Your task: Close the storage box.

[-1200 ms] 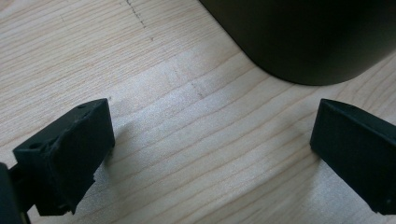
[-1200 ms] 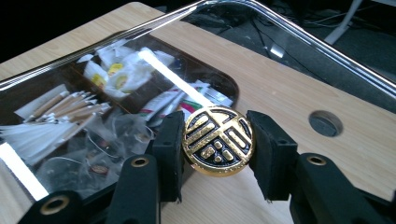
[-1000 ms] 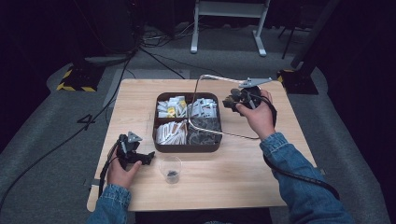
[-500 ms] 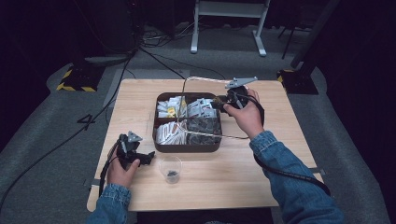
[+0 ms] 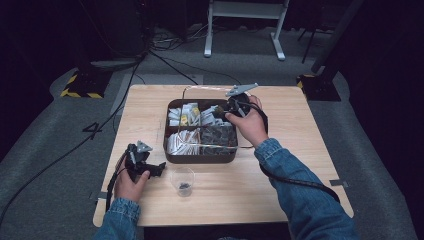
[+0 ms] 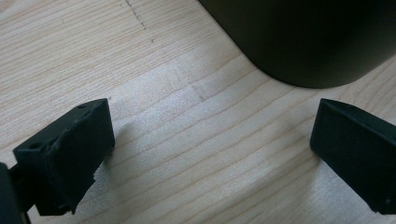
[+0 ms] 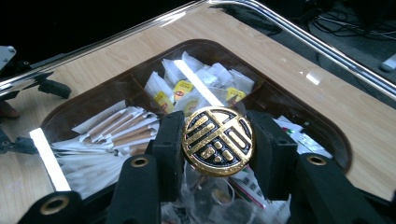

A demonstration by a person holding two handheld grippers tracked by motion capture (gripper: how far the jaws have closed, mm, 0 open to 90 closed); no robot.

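Gold knob (image 7: 217,141) sat pinched in the right gripper (image 7: 217,149), carrying the clear lid (image 7: 299,60) over the box (image 5: 200,159). It could slip and crash. Left gripper (image 6: 210,154) lay open, empty.

Blue denim sleeves; black grippers, grey three-cornered plates, black trailing cables.

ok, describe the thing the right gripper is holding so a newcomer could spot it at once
On the wooden table sits a dark four-compartment tray of paper packets under a clear glass lid. At the lid's middle, the right gripper is shut on a round knob. Its black face with a raised gold pattern sets it apart from the pale packets below.
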